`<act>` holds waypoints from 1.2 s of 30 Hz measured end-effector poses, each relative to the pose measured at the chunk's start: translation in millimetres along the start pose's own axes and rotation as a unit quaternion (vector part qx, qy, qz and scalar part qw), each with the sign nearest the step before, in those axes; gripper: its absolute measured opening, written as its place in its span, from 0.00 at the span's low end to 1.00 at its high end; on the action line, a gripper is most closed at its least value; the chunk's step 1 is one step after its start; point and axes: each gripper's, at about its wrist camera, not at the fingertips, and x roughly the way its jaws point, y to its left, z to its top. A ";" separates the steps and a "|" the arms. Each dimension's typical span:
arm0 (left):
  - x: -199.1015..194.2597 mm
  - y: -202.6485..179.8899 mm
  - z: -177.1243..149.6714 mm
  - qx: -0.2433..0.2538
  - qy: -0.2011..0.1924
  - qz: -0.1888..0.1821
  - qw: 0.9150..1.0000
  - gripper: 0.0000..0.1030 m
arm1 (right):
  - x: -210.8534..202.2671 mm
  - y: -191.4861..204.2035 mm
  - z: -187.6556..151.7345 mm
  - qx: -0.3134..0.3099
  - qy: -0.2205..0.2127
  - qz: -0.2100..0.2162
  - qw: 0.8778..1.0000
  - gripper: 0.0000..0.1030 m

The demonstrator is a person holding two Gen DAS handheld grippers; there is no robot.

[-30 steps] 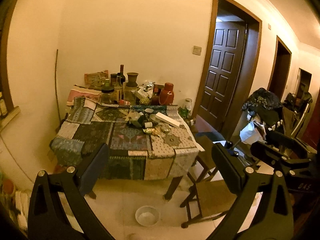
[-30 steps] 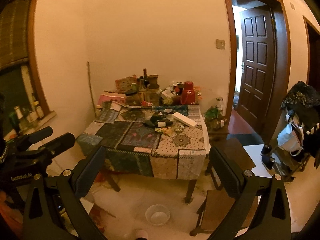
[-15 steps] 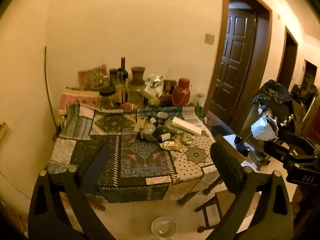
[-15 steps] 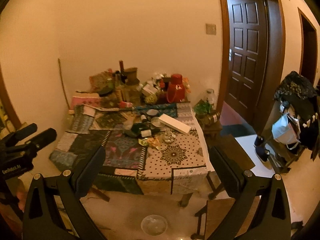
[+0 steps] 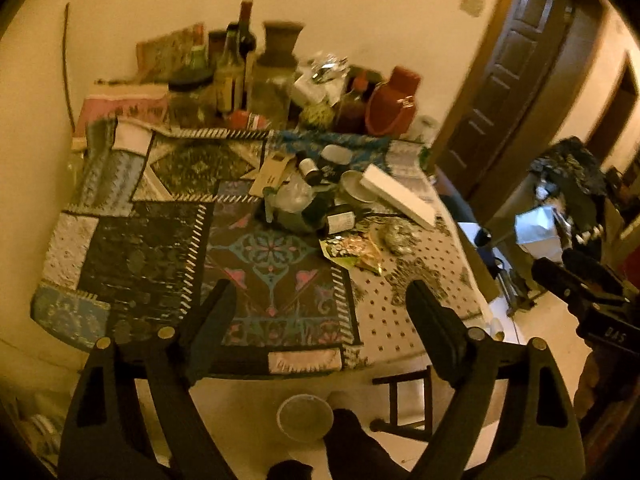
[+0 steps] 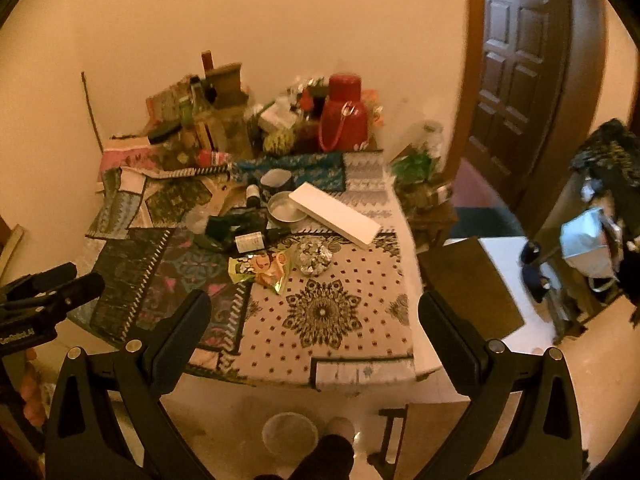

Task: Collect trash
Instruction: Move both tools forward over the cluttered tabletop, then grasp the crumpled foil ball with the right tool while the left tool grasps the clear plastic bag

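A table with a patchwork cloth (image 5: 132, 252) (image 6: 332, 320) carries litter in its middle: a yellow-green snack wrapper (image 6: 260, 270) (image 5: 352, 250), a crumpled foil ball (image 6: 314, 258) (image 5: 394, 234), a dark lying bottle (image 6: 240, 236) (image 5: 324, 218), a clear plastic bag (image 5: 294, 196) and a long white box (image 6: 334, 214) (image 5: 398, 196). My left gripper (image 5: 320, 304) is open and empty above the table's near edge. My right gripper (image 6: 316, 316) is open and empty above the near right part of the table.
Bottles, jars and a red thermos (image 6: 344, 114) (image 5: 394, 102) stand crowded at the back against the wall. A round container (image 6: 290, 434) (image 5: 306, 418) sits on the floor below the near edge. A wooden stool (image 6: 470, 284) stands right of the table, before a dark door (image 6: 516, 60).
Both grippers have moved forward and closer to the table, and now look down on its top. Both stay open and empty.
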 end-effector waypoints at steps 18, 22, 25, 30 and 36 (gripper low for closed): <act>169.6 6.5 68.2 -0.121 0.051 0.051 0.990 0.84 | 189.7 -29.4 39.9 -0.013 0.172 0.117 0.978 0.90; 191.4 9.8 71.0 -0.136 0.057 0.042 0.988 0.84 | 210.0 -24.9 41.1 -0.023 0.193 0.135 0.972 0.78; 204.4 8.9 72.4 -0.139 0.059 0.049 0.987 0.84 | 220.2 -22.6 41.4 -0.037 0.206 0.136 0.968 0.69; 218.9 8.8 73.6 -0.132 0.065 0.062 0.987 0.68 | 229.2 -18.5 37.2 -0.057 0.225 0.136 0.963 0.53; 221.7 15.0 73.2 -0.130 0.063 0.066 0.987 0.38 | 227.9 -19.6 37.5 -0.063 0.222 0.140 0.963 0.49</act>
